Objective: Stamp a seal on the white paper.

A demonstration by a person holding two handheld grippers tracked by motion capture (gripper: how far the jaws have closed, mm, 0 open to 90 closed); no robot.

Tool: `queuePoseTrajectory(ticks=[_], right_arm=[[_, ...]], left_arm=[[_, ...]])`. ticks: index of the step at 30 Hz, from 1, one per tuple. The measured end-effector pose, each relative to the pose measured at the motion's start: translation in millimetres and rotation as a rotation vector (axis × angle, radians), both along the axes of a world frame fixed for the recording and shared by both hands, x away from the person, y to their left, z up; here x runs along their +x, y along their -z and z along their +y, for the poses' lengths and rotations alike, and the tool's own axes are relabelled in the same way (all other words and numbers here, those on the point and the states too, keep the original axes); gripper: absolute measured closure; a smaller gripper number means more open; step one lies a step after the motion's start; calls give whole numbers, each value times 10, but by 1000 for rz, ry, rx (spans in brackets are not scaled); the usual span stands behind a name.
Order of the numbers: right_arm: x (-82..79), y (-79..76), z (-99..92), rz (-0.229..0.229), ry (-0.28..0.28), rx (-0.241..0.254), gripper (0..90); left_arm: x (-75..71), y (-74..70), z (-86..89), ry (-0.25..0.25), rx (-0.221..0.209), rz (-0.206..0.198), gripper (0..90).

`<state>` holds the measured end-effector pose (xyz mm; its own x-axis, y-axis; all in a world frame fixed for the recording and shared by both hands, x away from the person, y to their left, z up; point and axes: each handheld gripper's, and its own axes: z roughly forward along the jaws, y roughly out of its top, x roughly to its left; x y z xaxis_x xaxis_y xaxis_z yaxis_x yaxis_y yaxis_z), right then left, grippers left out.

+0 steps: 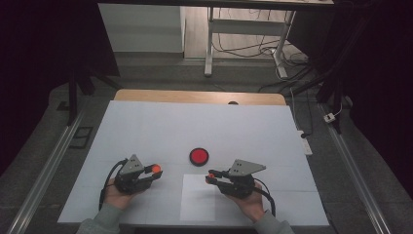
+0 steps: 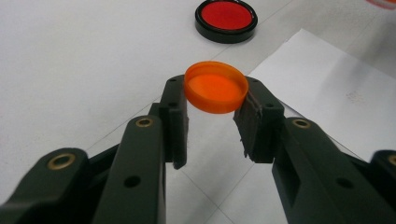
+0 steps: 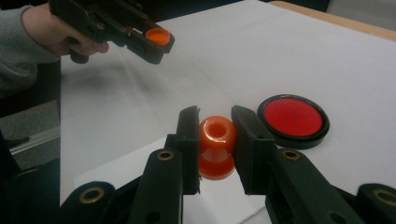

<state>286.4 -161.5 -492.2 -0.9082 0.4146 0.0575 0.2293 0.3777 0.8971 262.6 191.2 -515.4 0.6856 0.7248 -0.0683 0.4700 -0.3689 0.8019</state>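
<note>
Left tool [image 2: 215, 114] gripping orange cap [image 2: 216, 87], right tool [image 3: 215, 140] gripping orange bottle [image 3: 217, 147], red disc [image 1: 198, 156] between, paper sheet [image 1: 197, 204] below.

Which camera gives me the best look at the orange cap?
The left gripper view: the orange cap sits large between its jaws. The right gripper view shows it small, far off; the high view, a dot.

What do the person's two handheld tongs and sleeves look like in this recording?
Both the left tongs and right tongs are black, each with two jointed arms carrying brass-coloured bushings and ending in flat, ribbed pads. A grey three-cornered plate sits on top of each, and a black cable trails back from the body. The person wears grey long sleeves with ribbed cuffs.
</note>
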Motion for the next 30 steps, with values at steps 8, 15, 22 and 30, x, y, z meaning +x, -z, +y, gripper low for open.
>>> queuePoseTrajectory(ticks=[8,15,22,30], right_arm=[[-29,60,63,12,-23,-19,723],[-58,86,133,12,-43,-43,723],[-60,152,205,12,-61,-75,723],[-57,235,294,25,-84,-103,723]], left_arm=[[-3,0,-1,0,-1,1,648],[-6,-1,-11,2,1,-2,647],[-5,0,-10,3,3,-1,647],[-3,0,-7,4,2,0,647]])
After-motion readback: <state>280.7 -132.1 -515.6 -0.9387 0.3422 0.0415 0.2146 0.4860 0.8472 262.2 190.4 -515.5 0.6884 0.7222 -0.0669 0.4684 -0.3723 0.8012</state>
